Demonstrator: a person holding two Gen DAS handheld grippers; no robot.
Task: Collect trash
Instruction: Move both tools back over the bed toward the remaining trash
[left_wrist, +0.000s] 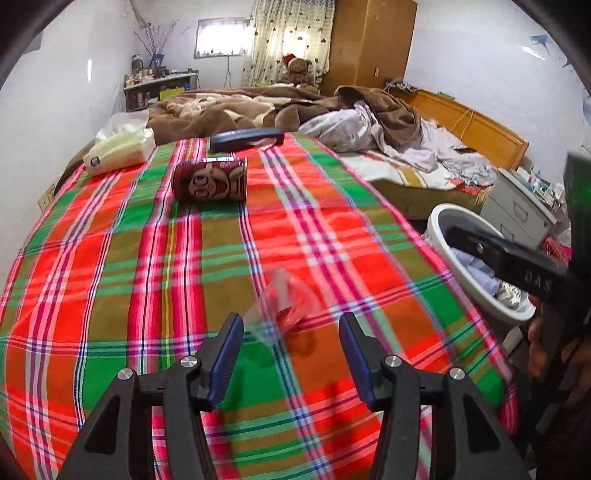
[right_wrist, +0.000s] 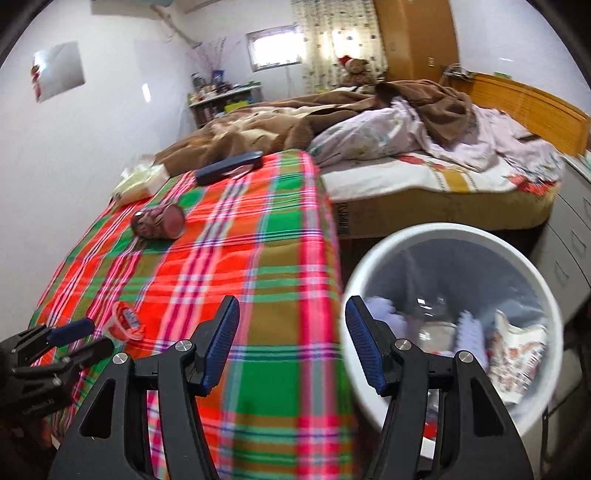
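We held the left gripper (left_wrist: 291, 328) with its fingers parted and empty, just short of a clear plastic cup with a red lid (left_wrist: 286, 304) lying on the plaid-covered bench (left_wrist: 147, 258). Our right gripper (right_wrist: 291, 317), fingers also apart and holding nothing, hung over the bench edge beside the white trash bin (right_wrist: 461, 236). Farther back a red chip can (left_wrist: 209, 179) lay on its side, then a dark case (left_wrist: 246, 138) and a tissue pack (left_wrist: 120, 147).
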